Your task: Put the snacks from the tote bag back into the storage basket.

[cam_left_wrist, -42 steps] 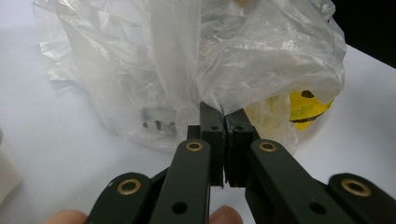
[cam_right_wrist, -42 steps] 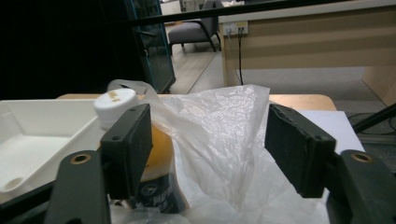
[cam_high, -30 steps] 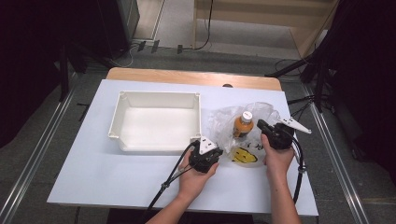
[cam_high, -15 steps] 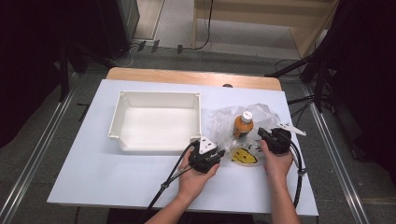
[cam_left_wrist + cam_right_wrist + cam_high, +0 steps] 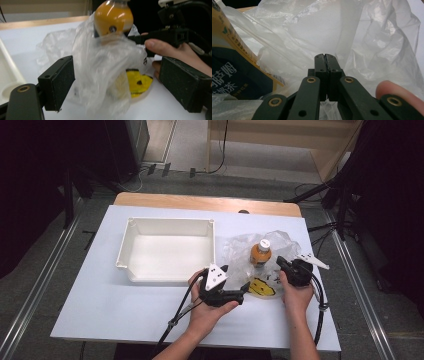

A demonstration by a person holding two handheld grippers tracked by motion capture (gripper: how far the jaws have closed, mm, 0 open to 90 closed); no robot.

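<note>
Table: white top across the middle of the high view, with a wooden edge along its far side.
Bin: white, open, left of centre in the high view; its rim also shows at the left edge of the left gripper view.
Bag: clear crumpled plastic, right of centre in the high view, just right of the bin. In the left gripper view a fold of it hangs in mid-frame; in the right gripper view it covers most of the frame.
Bottle: orange with a white cap, upright inside the bag, right of centre in the high view; at the top centre of the left gripper view, at the left edge of the right gripper view.
Yellow item: flat, with black marks, on the table under the bag's near edge, below the bottle in the high view; lower centre of the left gripper view.
Left gripper: lower centre of the high view, pointing right at the bag. Its jaws have just been opening and stand spread in the left gripper view, with the bag fold between them and the pads off it.
Right gripper: right of the bottle in the high view, at the bag's right edge. In the right gripper view its jaws are pressed together, pinching the bag's film.
</note>
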